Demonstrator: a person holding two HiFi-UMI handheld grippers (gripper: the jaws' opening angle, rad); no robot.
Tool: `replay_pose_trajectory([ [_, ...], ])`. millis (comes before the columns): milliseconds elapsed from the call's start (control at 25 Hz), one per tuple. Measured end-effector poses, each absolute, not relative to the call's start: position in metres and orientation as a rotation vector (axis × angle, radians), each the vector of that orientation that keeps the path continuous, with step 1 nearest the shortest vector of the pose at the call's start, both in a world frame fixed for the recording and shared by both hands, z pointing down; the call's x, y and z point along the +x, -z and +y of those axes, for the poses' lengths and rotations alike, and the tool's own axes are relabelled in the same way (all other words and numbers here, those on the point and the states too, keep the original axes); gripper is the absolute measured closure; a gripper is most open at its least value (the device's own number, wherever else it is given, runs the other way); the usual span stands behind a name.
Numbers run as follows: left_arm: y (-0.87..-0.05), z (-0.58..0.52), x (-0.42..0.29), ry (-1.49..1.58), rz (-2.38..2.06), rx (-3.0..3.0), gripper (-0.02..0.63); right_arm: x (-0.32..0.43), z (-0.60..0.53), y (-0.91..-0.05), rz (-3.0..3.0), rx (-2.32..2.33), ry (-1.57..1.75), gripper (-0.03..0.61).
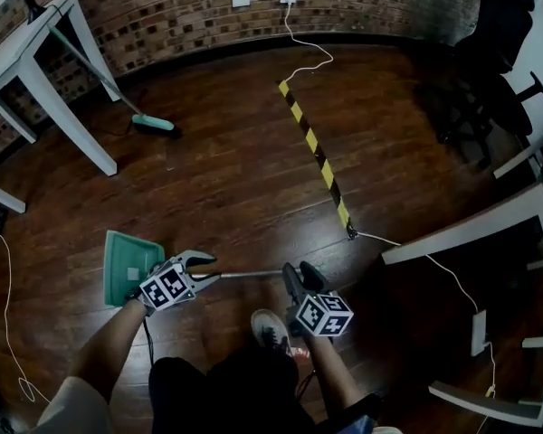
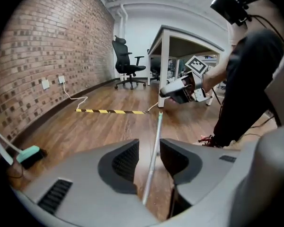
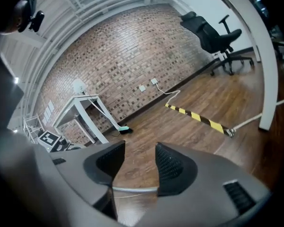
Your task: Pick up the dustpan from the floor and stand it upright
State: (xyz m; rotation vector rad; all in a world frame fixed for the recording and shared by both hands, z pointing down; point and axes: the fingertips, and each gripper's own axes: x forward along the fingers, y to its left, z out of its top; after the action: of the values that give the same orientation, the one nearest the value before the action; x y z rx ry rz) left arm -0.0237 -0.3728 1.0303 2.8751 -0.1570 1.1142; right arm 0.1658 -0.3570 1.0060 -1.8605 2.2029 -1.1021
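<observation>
A teal dustpan lies flat on the wood floor, its thin metal handle pointing right. My left gripper is low over the handle close to the pan. In the left gripper view the handle runs lengthwise through the gap of my left gripper; the jaws stand apart and the pads do not press on it. My right gripper is at the handle's far end. In the right gripper view the handle crosses below my right gripper, whose jaws are wide open.
A broom with a teal head leans under a white table at the back left. A yellow-black strip and white cable cross the floor. An office chair and another white table stand right. The person's shoe is near the handle.
</observation>
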Motion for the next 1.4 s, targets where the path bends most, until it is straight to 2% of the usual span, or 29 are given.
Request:
replay_pose_trajectory([
  [120, -1.085, -0.369, -0.02, -1.152, -0.067, 2.803, 0.433, 0.165, -0.347, -1.068, 2.117, -1.858, 1.231, 0.367],
  [320, -1.144, -0.364, -0.015, -1.244, 0.014, 2.736, 0.433, 0.173, -0.34, -1.135, 1.948, -1.865, 1.385, 0.367],
  [720, -1.208, -0.361, -0.04, -1.423, -0.046, 2.643, 0.413, 0.189, -0.342, -1.197, 1.781, -1.89, 1.512, 0.365],
  [1080, -1.248, -0.365, -0.049, -1.528, -0.043, 2.571, 0.413, 0.19, -0.364, -1.209, 1.777, -1.922, 1.512, 0.36],
  [1120, -1.251, -0.366, -0.05, -1.552, -0.05, 2.579, 0.421, 0.19, -0.365, -1.208, 1.773, -1.918, 1.512, 0.366],
  [1160, -1.252, -0.368, -0.051, -1.565, -0.069, 2.596, 0.483, 0.19, -0.367, -1.205, 1.764, -1.908, 1.507, 0.374],
  [1200, -1.251, -0.371, -0.051, -1.558, -0.089, 2.615, 0.488, 0.191, -0.37, -1.2, 1.752, -1.897, 1.491, 0.393],
  [1400, -1.216, -0.395, -0.036, -1.411, -0.195, 2.742, 0.491, 0.203, -0.407, -1.13, 1.819, -1.871, 1.226, 0.413],
])
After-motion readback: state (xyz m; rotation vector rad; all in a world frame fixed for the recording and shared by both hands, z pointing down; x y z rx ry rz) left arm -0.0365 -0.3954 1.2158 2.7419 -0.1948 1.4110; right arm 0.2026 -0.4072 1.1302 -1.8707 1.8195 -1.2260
